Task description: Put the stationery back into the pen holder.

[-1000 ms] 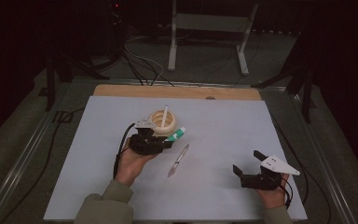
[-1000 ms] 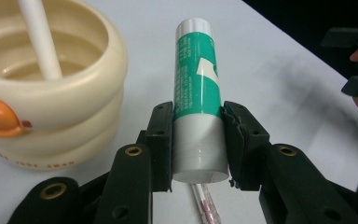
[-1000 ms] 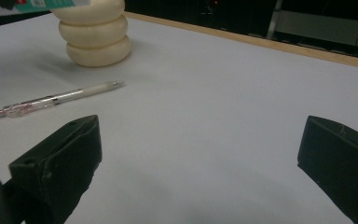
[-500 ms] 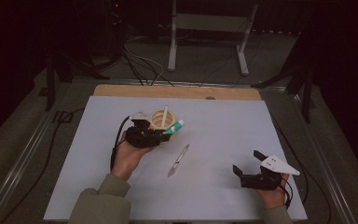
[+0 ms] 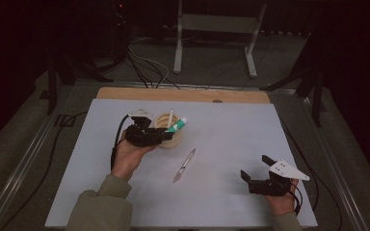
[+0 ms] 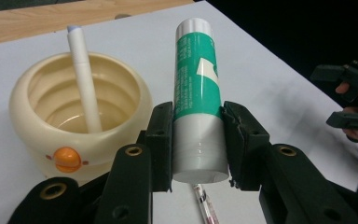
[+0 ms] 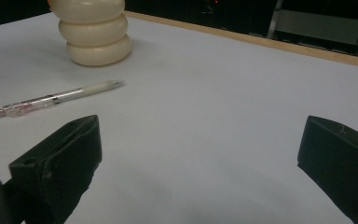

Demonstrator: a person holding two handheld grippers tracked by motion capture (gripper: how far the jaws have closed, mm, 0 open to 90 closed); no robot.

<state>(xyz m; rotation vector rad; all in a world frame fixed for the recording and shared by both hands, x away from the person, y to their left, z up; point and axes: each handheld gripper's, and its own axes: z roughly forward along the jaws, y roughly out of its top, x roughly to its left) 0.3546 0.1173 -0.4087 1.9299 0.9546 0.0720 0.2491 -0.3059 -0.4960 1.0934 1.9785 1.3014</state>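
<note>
Left gripper view: the left gripper [image 6: 196, 140] clamps a white-and-green tube [image 6: 196, 93] beside the cream cup [image 6: 77, 112]; the right gripper [image 7: 200, 154] gapes, holding nothing.

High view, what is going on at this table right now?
A person works at a white table with a hand-held gripper in each hand. The left hand-held gripper is clamped on a green and white glue stick, held beside the cream pot, where a white pen already stands. A clear pen lies on the table. The right hand-held gripper rests open near the front edge.
</note>
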